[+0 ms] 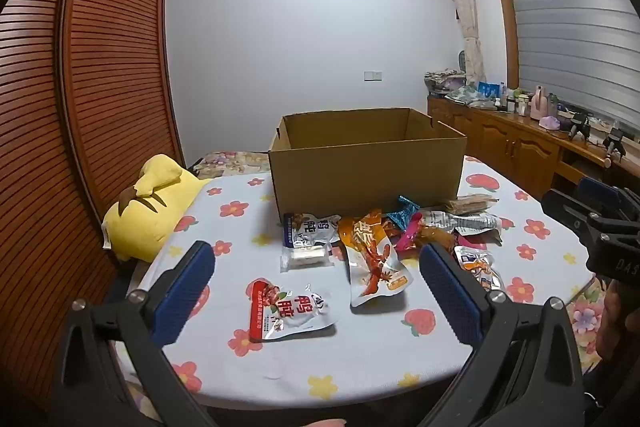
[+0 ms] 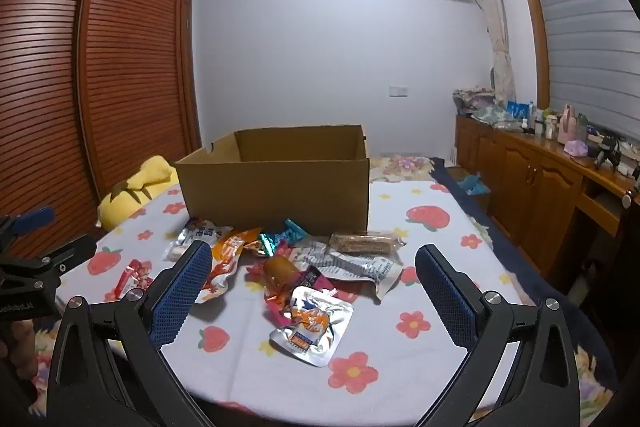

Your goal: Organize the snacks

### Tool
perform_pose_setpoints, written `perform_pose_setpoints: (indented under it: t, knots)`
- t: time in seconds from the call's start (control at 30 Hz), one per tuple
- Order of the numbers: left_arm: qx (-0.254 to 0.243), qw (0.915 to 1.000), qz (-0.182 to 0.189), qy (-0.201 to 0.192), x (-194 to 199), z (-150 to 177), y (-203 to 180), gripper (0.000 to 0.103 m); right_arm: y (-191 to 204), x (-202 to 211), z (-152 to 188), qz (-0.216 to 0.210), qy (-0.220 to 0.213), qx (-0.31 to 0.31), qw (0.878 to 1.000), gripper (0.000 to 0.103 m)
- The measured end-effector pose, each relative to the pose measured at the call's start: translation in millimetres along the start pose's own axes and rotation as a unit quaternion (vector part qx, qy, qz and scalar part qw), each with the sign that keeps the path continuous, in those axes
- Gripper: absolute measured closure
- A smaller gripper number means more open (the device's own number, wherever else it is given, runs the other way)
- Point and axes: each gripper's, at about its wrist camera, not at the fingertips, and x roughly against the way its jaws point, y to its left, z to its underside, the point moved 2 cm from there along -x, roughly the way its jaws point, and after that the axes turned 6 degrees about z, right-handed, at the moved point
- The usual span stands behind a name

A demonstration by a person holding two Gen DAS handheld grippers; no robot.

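Note:
An open cardboard box stands on the flowered table; it also shows in the right wrist view. Several snack packets lie in front of it. A red and silver packet lies nearest my left gripper, which is open and empty above the table. An orange packet lies beside it. My right gripper is open and empty, with a silver and orange packet just below and ahead of it. A brown bar in clear wrap lies by the box.
A yellow plush pillow lies at the table's left edge. A slatted wooden wardrobe stands on the left. A wooden sideboard with bottles runs along the right wall. The flowered tablecloth ends close to the grippers.

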Motion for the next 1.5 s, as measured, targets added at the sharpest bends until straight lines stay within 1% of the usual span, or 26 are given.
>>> perform_pose_setpoints:
  t: [0.1, 0.87, 1.27, 1.47, 1.5]
  knots:
    - [0.0, 1.0, 0.0, -0.007, 0.5, 0.0, 0.0, 0.0, -0.5, 0.4, -0.1, 0.0, -0.004, -0.003, 1.0, 0.0]
    - [0.003, 1.0, -0.001, -0.009, 0.5, -2.8, 3.7, 0.0, -0.6, 1.4, -0.4, -0.001, -0.002, -0.006, 1.0, 0.0]
    - [0.005, 0.9999, -0.002, -0.015, 8.5, -10.0, 4.7, 0.0, -0.2, 2.3, -0.2, -0.001, -0.003, -0.006, 1.0, 0.0]
    - [0.002, 0.9999, -0.003, -0.014, 9.7, -9.0, 4.5, 0.0, -1.5, -0.5, 1.9, -0.002, -0.002, -0.006, 1.0, 0.0]
    - [0.002, 0.9999, -0.003, -0.014, 9.6, -8.6, 4.3, 0.0, -0.5, 3.9, 0.3, -0.002, -0.003, -0.006, 1.0, 0.0]
